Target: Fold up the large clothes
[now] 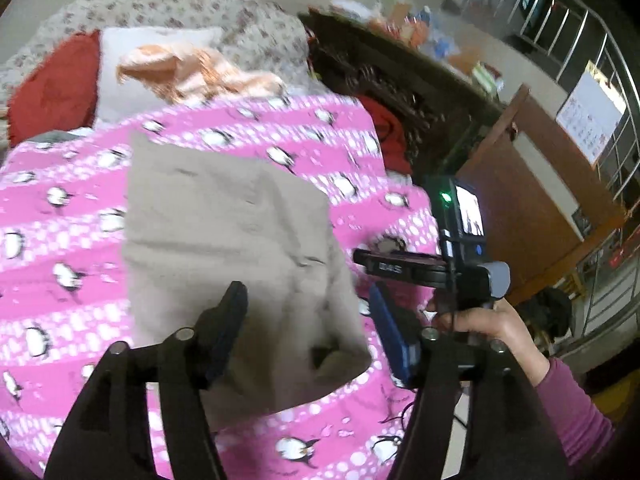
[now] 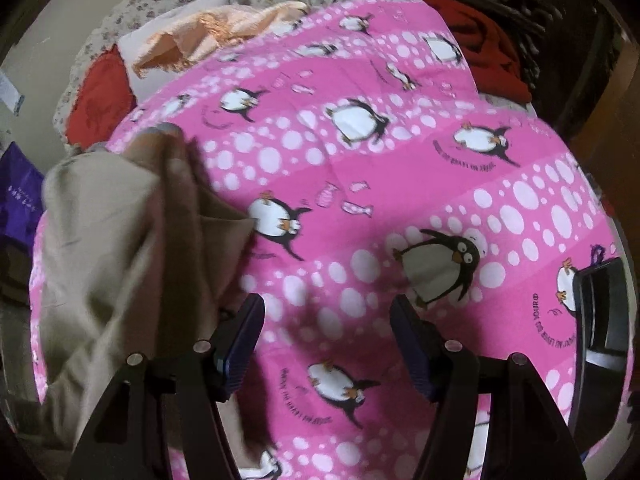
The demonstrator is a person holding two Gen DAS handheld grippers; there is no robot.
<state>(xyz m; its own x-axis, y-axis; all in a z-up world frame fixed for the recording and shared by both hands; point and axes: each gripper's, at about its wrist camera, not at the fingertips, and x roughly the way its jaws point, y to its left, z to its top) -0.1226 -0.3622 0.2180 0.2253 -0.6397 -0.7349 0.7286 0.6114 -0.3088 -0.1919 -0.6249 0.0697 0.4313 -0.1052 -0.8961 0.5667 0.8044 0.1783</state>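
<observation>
The plain beige cloth garment [image 1: 232,236] lies on the pink penguin-print bed cover [image 1: 68,248] already folded into a thick, roughly square bundle, so I judge the folding is mostly done and only a last fold or some smoothing remains. Both the left gripper [image 1: 308,328] and the right gripper [image 2: 326,338] stand wide and hold nothing. The left wrist view shows the whole bundle and the person's hand [image 1: 486,320] on the right tool, while the right wrist view shows only its loose right edge at the left and mainly bare cover.

one beige garment [image 1: 224,240], one pink penguin blanket [image 1: 80,288], two grippers, one peach cloth [image 1: 192,68].
</observation>
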